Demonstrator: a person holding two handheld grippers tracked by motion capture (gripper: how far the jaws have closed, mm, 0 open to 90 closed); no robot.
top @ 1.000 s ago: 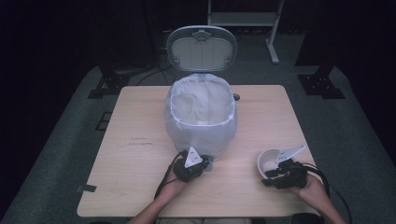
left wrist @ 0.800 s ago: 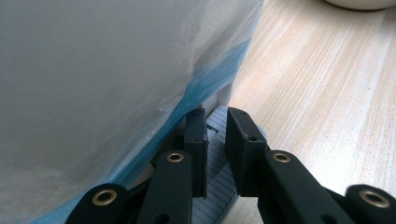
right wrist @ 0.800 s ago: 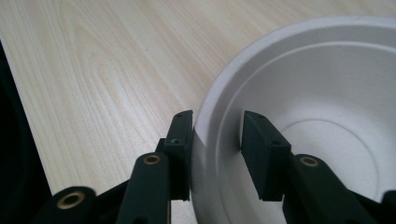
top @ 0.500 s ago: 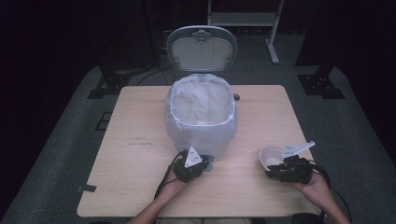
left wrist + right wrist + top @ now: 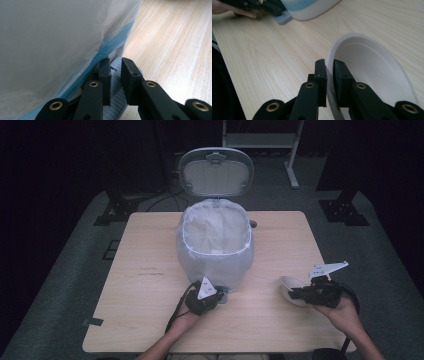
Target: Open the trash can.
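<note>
- Right gripper point(image 5: 326, 68) has just been closing; its jaws now pinch the rim of a white paper bowl point(image 5: 372, 72), one jaw outside the wall, one inside. In the high view the bowl point(image 5: 289, 287) sits tilted near the bench's right front part, well apart from the bin.
- Left gripper point(image 5: 115, 65) has its jaws drawn close together over the ribbed pedal point(image 5: 115, 100) at the foot of the pedal bin point(image 5: 216, 245). Looks like it is pressing the pedal down; the lid point(image 5: 216, 171) stands upright and open.
- Bin is lined with a pale bag point(image 5: 50, 45), blue at its hem, mouth open upward.
- Step in hand, as I read it: carry the bowl to the bin mouth and drop it in.
- To do it well: keep the left gripper's pressure on the pedal steady so the lid stays up.
- Lift the bowl clear of the bench point(image 5: 150, 275) before swinging it over; a rim grip on thin paper can flex or slip, so move smoothly.
- Clear the liner's rim, then release above the opening's centre, not against the bag wall.
</note>
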